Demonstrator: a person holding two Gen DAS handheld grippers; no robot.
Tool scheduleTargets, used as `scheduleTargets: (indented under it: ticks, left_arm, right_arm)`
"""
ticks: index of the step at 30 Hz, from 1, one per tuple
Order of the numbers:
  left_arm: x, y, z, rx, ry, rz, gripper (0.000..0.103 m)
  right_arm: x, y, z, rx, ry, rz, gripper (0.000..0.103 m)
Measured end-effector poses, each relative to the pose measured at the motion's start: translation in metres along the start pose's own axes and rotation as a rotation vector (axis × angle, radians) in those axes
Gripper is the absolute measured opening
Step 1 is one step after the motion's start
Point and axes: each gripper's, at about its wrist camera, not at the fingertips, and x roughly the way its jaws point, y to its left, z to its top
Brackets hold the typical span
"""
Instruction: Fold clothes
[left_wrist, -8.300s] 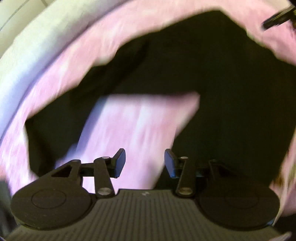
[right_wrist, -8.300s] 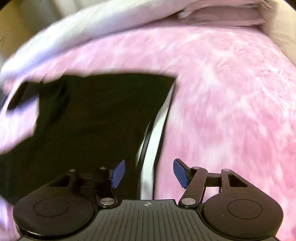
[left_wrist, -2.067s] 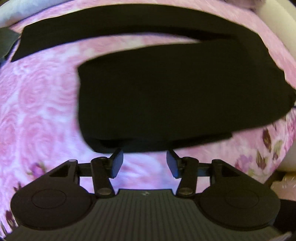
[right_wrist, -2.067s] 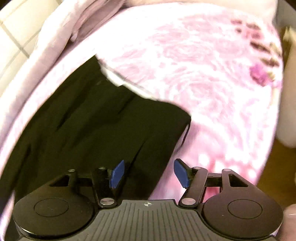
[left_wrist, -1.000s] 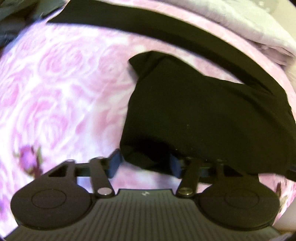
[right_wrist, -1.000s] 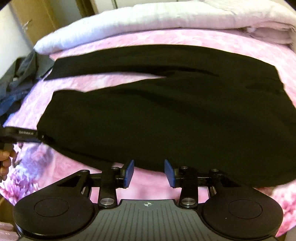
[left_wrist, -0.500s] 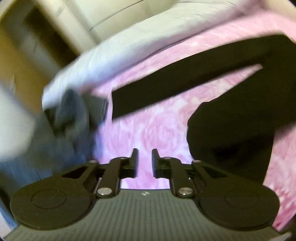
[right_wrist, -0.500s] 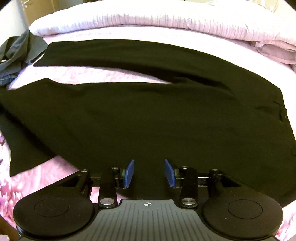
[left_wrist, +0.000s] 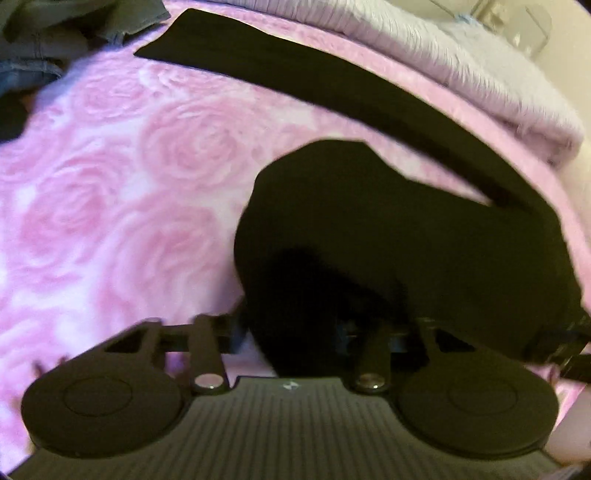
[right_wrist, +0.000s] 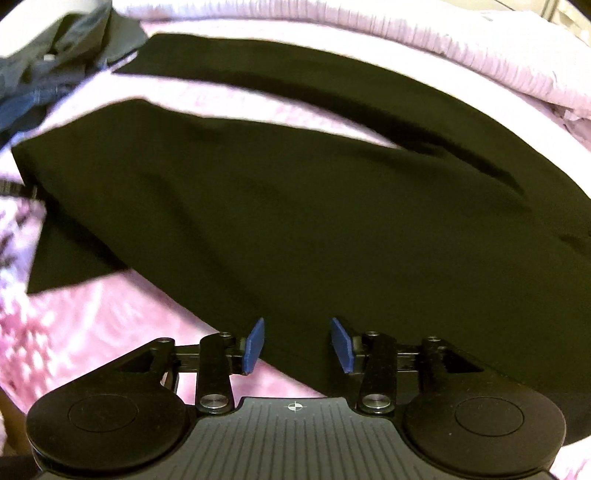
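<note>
Trouser cuff (left_wrist: 314, 295) bunched between closing left hand-held gripper (left_wrist: 291, 328) for folding over; right hand-held gripper (right_wrist: 297, 345) spread, opening, empty above black trousers (right_wrist: 295, 203).

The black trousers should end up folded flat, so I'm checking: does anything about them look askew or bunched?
Yes. One leg of the black trousers is humped up in a crumpled bunch at the left gripper, whose jaws are closing on it; the other leg lies flat.
</note>
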Motion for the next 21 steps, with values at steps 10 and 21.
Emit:
scheduleTargets:
  ticks: [10, 21]
  left_arm:
    - [-0.142, -0.048, 0.005, 0.949, -0.196, 0.554, 0.012]
    - [-0.122, -0.01, -0.049, 0.687, 0.146, 0.406, 0.033]
  right_arm:
    - [0.013, -0.031, 0.0, 0.033, 0.034, -0.059, 0.049]
    - [0.024, -0.046, -0.004, 0.137, 0.089, -0.086, 0.058]
